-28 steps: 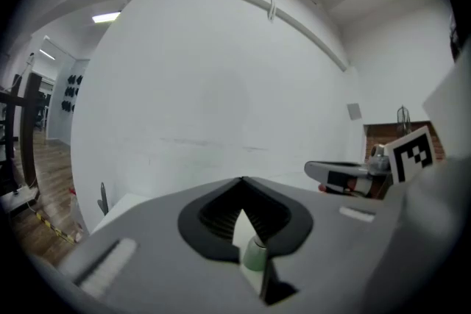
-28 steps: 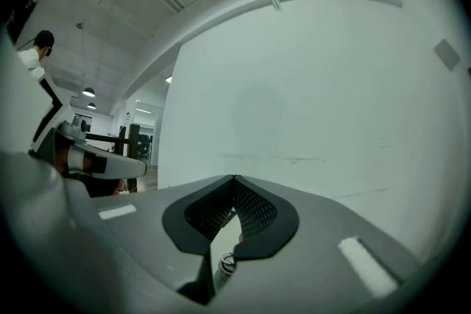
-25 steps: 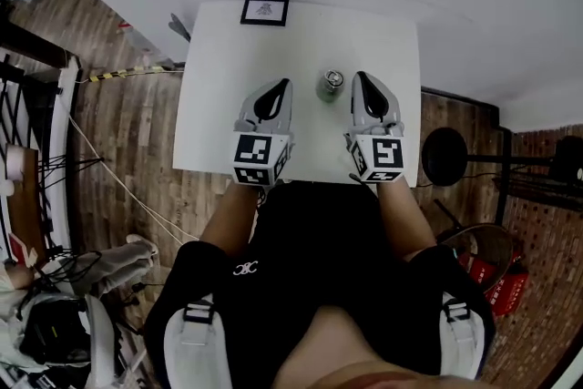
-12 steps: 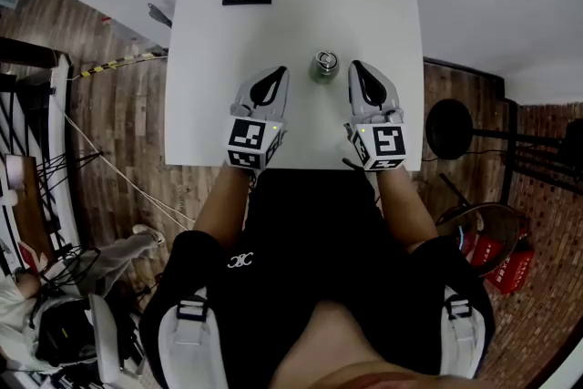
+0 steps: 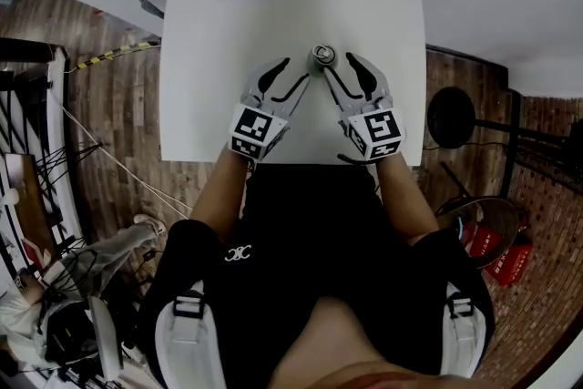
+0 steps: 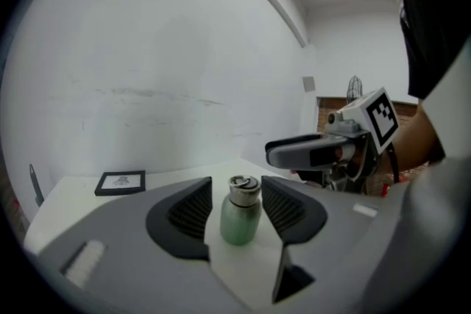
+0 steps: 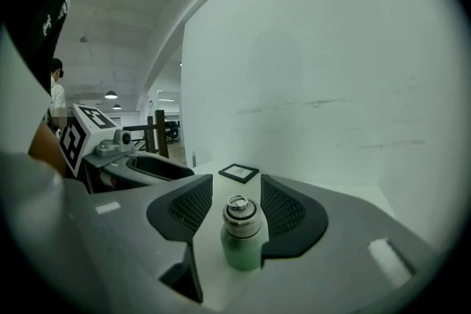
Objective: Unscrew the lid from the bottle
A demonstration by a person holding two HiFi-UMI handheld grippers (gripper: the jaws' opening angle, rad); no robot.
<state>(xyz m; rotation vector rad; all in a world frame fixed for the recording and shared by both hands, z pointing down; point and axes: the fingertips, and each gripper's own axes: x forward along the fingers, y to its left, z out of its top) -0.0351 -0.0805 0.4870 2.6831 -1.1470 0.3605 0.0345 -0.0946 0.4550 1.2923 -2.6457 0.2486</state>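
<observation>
a: what has just changed?

b: both pairs of jaws have just been opening, to about half way. my left gripper (image 5: 296, 70) and right gripper (image 5: 338, 64) were shut beside the bottle (image 5: 322, 57); now both angle in at it.

a: holding anything?

b: nothing. it stands upright on the table (image 5: 209, 59), framed between each pair of pads near the tips, not pinched. the lid (image 6: 243, 187) is on.

a: meaning?

b: i'd say one pair clamps the body next and the other takes the lid.

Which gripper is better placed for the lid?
Likely right. Both grippers' jaws have just been opening, the green bottle between them untouched; the right gripper's pads flank the lid, the left gripper's the body.
</observation>
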